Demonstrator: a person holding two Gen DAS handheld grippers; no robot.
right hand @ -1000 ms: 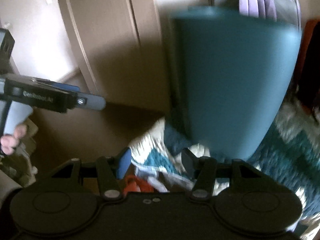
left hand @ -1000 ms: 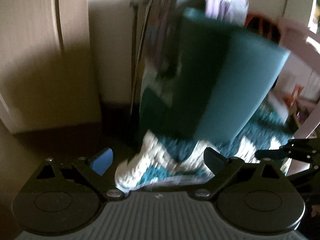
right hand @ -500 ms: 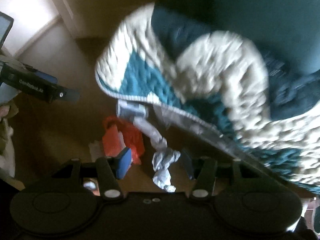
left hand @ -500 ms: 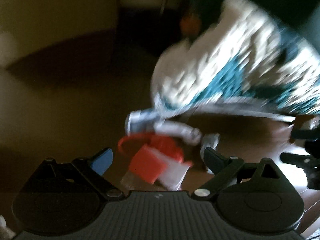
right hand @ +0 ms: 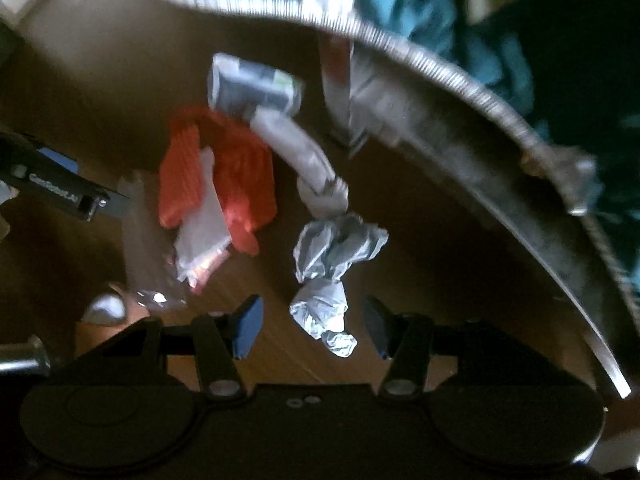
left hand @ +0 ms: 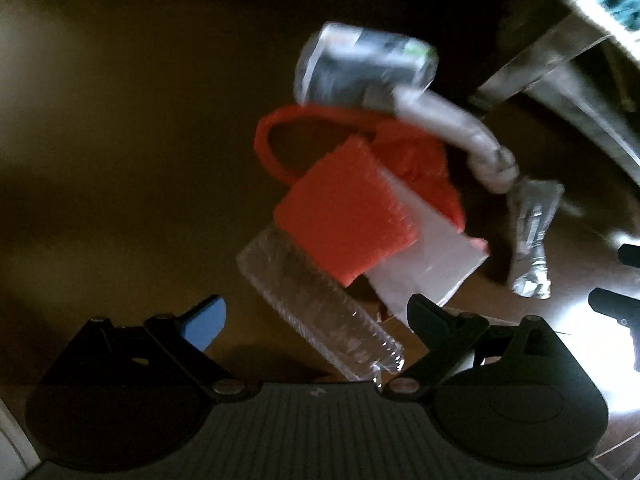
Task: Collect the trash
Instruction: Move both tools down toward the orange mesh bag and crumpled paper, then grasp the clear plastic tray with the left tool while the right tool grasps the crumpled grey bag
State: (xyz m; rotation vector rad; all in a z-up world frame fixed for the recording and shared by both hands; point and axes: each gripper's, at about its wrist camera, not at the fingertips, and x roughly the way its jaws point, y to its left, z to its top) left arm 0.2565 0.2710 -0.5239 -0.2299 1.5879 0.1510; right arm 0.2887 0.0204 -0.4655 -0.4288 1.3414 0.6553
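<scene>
Trash lies in a pile on the wooden floor. An orange mesh bag [left hand: 352, 196] with a white label lies over a clear plastic wrapper [left hand: 316, 308]. A grey packet [left hand: 360, 68] and a crumpled grey foil wrapper [left hand: 528, 236] lie beyond. My left gripper [left hand: 316, 320] is open, just above the clear wrapper. In the right wrist view the orange bag [right hand: 240, 168], the packet [right hand: 252, 88] and the foil wrapper [right hand: 332, 272] show. My right gripper [right hand: 312, 324] is open, with the foil's lower end between its fingers. The left gripper's finger [right hand: 60, 196] shows at the left.
A teal and white knitted blanket [right hand: 420, 12] hangs over a curved metal edge [right hand: 460, 76] at the top right. A metal leg [left hand: 532, 68] stands behind the pile. The wooden floor [left hand: 120, 160] is dark to the left.
Both grippers have tilted down and moved closer to the trash pile. The blanket has slid up and out of the middle. Both stay open.
</scene>
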